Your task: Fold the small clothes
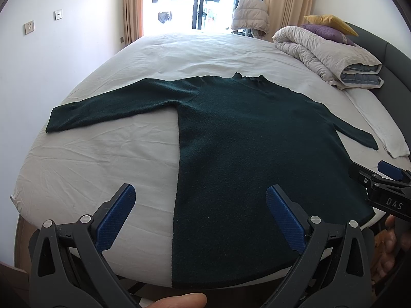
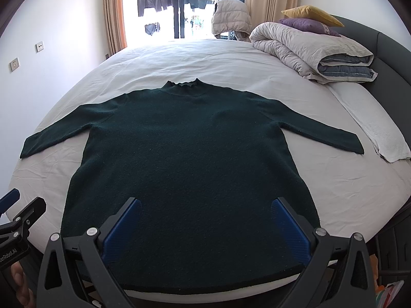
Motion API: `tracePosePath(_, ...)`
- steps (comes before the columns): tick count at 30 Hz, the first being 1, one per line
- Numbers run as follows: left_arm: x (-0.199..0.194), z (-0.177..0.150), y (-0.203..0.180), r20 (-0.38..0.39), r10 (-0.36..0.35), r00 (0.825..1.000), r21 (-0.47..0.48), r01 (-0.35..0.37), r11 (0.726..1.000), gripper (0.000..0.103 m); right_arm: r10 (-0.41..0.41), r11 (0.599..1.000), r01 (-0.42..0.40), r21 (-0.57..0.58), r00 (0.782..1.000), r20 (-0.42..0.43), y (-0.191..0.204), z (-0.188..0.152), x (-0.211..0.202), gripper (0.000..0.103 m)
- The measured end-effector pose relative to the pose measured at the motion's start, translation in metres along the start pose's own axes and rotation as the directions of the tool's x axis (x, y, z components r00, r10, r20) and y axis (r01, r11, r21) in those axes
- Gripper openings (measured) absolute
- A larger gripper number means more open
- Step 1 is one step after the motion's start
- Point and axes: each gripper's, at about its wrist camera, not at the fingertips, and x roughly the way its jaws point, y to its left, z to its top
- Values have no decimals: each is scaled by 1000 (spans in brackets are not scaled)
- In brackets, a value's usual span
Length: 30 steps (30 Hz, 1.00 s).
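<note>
A dark green long-sleeved sweater (image 1: 244, 148) lies flat on the white bed sheet (image 1: 102, 159), collar far, hem at the near edge, both sleeves spread out. It also shows in the right wrist view (image 2: 190, 159). My left gripper (image 1: 200, 192) is open and empty above the hem's left part. My right gripper (image 2: 205, 205) is open and empty above the middle of the hem. The right gripper also shows at the right edge of the left wrist view (image 1: 380, 179). The left gripper shows at the left edge of the right wrist view (image 2: 18, 213).
A rolled beige duvet (image 2: 308, 51) with purple (image 2: 305, 25) and yellow (image 2: 310, 12) pillows lies at the far right. A folded white towel (image 2: 380, 133) lies by the right sleeve. A grey headboard (image 2: 380, 41) curves along the right. A window and curtains stand behind.
</note>
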Motion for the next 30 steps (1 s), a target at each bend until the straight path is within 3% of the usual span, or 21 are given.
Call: tracePosePath(30,0,-1,0,-2,-2,1000,-4,2,1000,103,1,1000,-1,-9,1000,-6,8,-1,0,103)
